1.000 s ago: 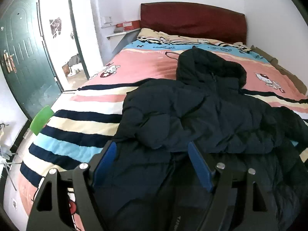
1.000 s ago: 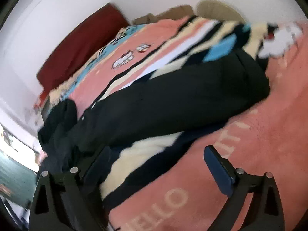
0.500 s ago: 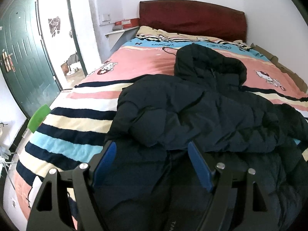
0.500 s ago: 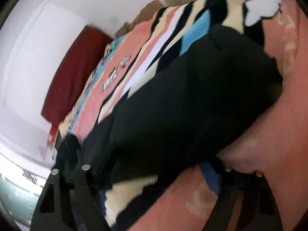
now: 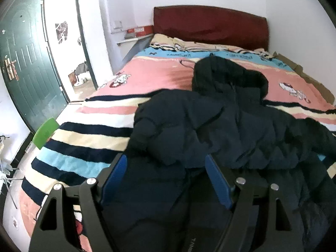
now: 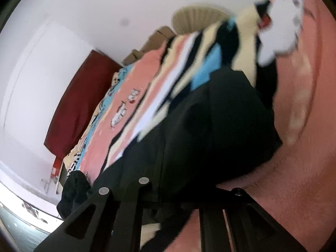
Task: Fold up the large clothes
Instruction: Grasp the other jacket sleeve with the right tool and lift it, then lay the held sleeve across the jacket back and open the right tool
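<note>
A dark navy hooded puffer jacket lies on the striped pink bedspread, hood toward the headboard, its left sleeve folded across the chest. My left gripper is open, its blue pads hovering above the jacket's lower left part, holding nothing. In the right wrist view the jacket's right sleeve or side fills the middle. My right gripper has narrowed around that dark fabric; the fingertips are hidden in it and the view is blurred and tilted.
A dark red headboard stands against the far wall. An open green door and doorway are at the left, with a green chair edge by the bed. Cardboard lines the bed's right side.
My right gripper has tilted, moved in onto the jacket's sleeve and narrowed from wide open. My left gripper has stayed open over the jacket, drifting slightly.
</note>
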`<state>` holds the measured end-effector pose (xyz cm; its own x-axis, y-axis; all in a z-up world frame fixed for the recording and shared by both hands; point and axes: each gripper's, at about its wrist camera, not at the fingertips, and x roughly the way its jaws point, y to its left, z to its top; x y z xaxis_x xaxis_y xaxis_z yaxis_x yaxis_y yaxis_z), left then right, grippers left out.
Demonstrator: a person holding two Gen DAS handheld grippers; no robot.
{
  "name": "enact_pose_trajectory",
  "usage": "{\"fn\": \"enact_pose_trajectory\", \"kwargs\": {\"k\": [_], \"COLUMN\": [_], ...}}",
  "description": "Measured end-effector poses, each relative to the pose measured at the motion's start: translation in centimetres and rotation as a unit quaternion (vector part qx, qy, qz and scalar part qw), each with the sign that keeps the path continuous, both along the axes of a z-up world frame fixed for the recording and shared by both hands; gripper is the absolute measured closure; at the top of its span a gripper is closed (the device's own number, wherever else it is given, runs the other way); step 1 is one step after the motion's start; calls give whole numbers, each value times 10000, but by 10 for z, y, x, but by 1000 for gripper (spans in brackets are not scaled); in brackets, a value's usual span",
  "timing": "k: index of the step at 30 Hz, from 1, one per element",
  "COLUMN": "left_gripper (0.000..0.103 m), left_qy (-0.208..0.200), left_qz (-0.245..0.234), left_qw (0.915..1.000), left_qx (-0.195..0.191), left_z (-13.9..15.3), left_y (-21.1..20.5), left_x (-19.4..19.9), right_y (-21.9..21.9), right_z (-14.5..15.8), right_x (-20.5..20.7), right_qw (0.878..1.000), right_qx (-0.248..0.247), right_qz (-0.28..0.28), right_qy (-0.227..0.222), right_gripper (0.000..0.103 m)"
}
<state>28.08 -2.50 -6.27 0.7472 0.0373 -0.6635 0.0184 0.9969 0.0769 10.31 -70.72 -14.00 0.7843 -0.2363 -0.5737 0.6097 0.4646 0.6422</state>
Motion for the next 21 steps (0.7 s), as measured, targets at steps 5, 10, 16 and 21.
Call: {"fn": "enact_pose_trajectory", "kwargs": {"k": [5,10,16,21], "left_gripper": [27,27,27,27], "left_qy": [-152,-316,-411,-508], "left_qz": [132,171,335,426], "left_qw": [9997,9991,9978,9959], "left_qx": [-161,-215,-391,-611], "left_z": [12,23,31,34], "left_y": [13,25,49,68], "left_x": [-6,-18,-30,-40], "right_y": [15,47,111,174], "right_z": [44,90,140,172], "right_x": [17,44,78,107], "right_qw": [9975,9891,9704,9494], "right_qx": [-605,-1192,-1740,-2068], "right_qz": [352,844,1623,2291], "right_qy": [-73,-196,-417,-586], "right_gripper": [93,93,93,94]}}
